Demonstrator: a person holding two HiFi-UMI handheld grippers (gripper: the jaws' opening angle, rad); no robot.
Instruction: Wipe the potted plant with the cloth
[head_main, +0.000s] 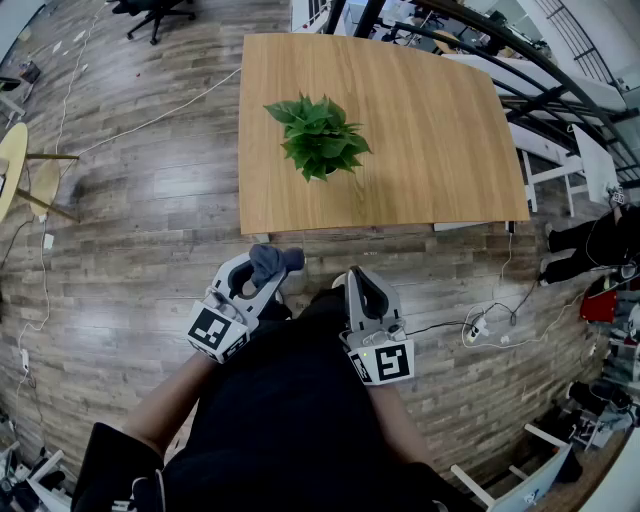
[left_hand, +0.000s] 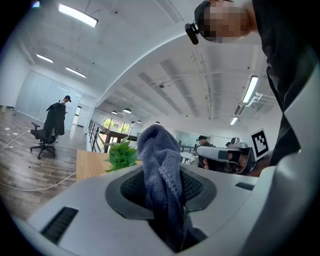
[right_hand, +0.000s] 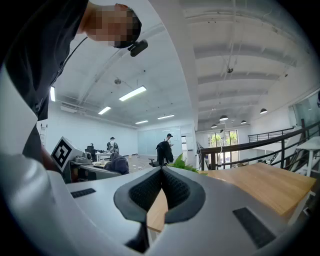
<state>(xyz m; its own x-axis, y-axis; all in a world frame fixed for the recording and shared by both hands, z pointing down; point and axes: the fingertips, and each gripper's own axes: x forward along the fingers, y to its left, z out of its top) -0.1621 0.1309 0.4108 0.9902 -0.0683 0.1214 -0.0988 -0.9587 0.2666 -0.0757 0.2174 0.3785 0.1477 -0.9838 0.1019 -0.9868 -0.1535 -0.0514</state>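
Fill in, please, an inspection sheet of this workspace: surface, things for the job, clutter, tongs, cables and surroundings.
Surface: wooden table, bare apart from the plant.
Job's things: potted plant upright on the table, left of its middle; blue-grey cloth held away from the plant.
Clutter: nothing seen on the table.
Grippers: left tongs shut on the cloth; right tongs shut, empty; both short of the table's near edge.
Cables: white cable on the floor left of the table; power strip with cables on the floor at the right.
Surroundings: wood floor, office chair, dark railing.
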